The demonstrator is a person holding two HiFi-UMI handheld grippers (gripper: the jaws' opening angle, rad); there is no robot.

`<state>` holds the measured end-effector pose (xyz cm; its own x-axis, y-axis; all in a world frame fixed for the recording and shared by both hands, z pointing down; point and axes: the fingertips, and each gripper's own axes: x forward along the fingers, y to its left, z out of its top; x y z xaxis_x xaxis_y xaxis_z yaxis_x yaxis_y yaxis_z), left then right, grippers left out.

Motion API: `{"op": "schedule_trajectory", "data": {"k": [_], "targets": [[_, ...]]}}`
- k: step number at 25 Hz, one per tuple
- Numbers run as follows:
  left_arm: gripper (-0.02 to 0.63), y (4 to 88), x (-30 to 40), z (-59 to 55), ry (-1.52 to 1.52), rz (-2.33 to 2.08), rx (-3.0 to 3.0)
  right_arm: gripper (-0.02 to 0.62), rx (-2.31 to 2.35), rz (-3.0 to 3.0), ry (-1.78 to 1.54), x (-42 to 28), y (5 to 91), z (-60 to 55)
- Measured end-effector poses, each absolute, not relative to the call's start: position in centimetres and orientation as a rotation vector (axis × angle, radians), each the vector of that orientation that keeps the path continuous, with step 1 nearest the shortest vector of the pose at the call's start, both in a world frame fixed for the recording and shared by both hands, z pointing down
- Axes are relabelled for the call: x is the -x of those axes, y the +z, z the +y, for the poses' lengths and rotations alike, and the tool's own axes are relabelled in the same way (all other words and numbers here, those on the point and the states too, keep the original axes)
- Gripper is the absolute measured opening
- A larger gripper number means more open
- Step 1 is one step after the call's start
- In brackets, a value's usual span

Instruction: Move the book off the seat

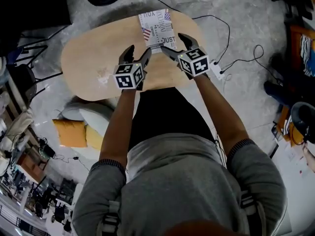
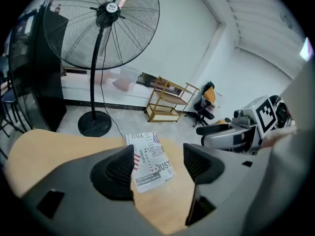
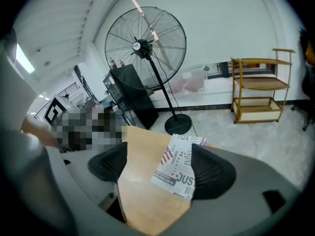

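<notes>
Book [image 1: 158, 29] flat on seat [image 1: 93, 58]. Left hand-held gripper [image 1: 139, 54] and right hand-held gripper [image 1: 173, 43] both gape, empty, by book's near edge. Right seems closer: slide jaw under edge, pinch, lift clear.

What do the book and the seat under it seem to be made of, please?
The book looks like matte paper or card, printed with newspaper-style lettering. The seat appears to be smooth, pale wood or plywood; its even tan surface could also be laminate.
</notes>
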<state>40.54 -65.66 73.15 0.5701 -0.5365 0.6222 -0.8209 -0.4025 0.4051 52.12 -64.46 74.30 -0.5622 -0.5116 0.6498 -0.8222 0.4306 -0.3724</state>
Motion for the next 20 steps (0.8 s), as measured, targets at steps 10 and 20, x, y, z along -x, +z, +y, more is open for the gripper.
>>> {"op": "schedule_trajectory", "data": {"k": [10, 20], "targets": [[0.340, 58.1, -38.1, -64.6, 0.381, -1.219, -2.214, 0.418, -0.980, -2.442, 0.767, -49.3, 60.4, -63.3], [0.336, 45.1, -36.9, -62.8, 0.234, -1.300, -2.391, 0.371, -0.887, -2.638, 0.576, -47.2, 48.4, -61.7]]}}
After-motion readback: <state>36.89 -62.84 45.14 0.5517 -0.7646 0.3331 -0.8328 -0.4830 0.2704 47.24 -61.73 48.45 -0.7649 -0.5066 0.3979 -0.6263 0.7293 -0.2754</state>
